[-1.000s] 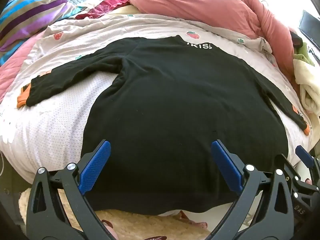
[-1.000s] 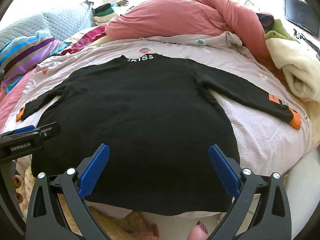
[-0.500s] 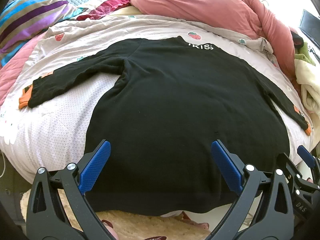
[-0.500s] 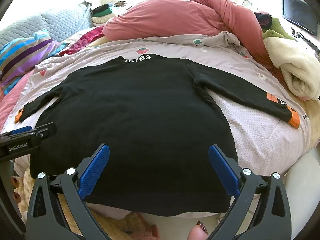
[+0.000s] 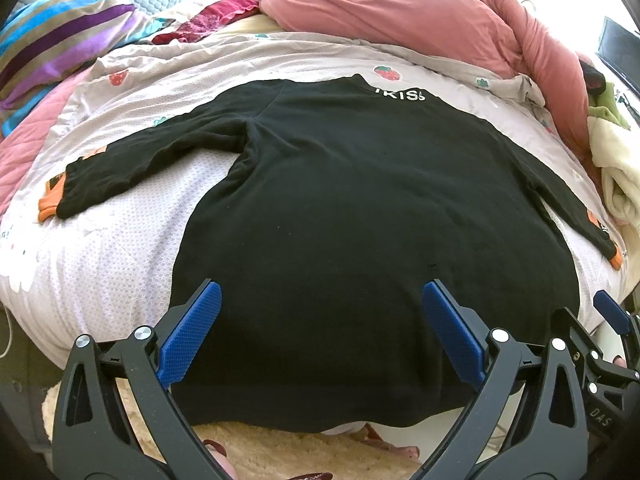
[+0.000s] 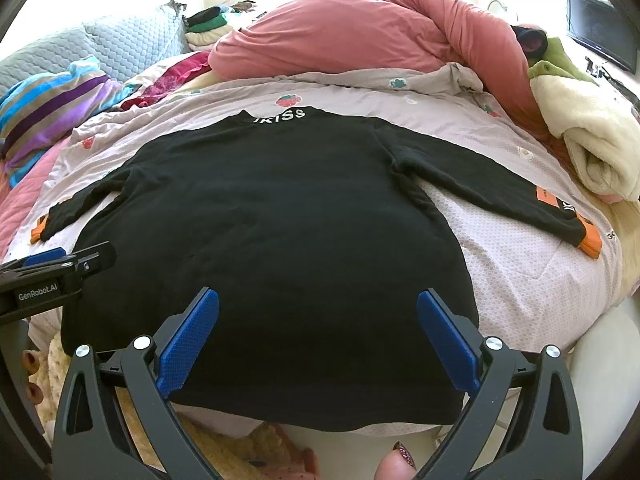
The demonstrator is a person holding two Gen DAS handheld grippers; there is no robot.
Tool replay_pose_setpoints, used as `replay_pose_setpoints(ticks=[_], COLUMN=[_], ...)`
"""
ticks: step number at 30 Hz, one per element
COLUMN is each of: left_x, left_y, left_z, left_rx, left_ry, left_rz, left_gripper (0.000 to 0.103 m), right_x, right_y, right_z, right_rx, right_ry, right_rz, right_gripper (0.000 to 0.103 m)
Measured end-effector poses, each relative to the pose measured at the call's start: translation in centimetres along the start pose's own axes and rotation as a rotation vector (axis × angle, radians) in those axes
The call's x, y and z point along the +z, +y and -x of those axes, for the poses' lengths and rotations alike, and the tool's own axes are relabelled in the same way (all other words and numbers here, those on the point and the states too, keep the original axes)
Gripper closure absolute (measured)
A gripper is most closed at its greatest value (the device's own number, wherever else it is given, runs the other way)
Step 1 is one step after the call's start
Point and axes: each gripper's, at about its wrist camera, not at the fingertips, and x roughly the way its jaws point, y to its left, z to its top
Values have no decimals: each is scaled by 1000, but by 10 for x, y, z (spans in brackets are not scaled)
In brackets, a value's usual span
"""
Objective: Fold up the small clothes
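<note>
A black long-sleeved top point(image 5: 360, 216) with white lettering at the collar and orange cuffs lies spread flat on the bed, sleeves out to both sides; it also shows in the right wrist view point(image 6: 272, 216). My left gripper point(image 5: 320, 300) is open and empty, hovering above the top's lower part near the hem. My right gripper point(image 6: 318, 308) is open and empty, also above the hem area. The right gripper's edge shows at the right of the left wrist view point(image 5: 608, 320); the left gripper shows at the left of the right wrist view point(image 6: 52, 276).
A pink duvet point(image 6: 360, 36) is bunched at the back of the bed. A striped pillow point(image 6: 52, 100) lies back left, a cream blanket point(image 6: 588, 136) at right. The bed's patterned cover point(image 6: 520, 264) drops to the near edge; a fluffy rug point(image 5: 280, 452) is below.
Both grippers have drifted slightly back and to the left; the top appears a little further right in the left view. Both stay open and the top has not moved.
</note>
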Motion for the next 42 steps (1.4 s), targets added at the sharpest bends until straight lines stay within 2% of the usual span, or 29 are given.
replay_pose_setpoints(ticks=[42], left_x=[9], left_y=[-7], left_z=[-4], left_rx=[8], left_ry=[-8], left_rz=[9], left_gripper=[8], right_x=[10], right_y=[-5], right_z=[-4], right_rx=[9], right_ry=[-6], right_rz=[-20], right_gripper=[4])
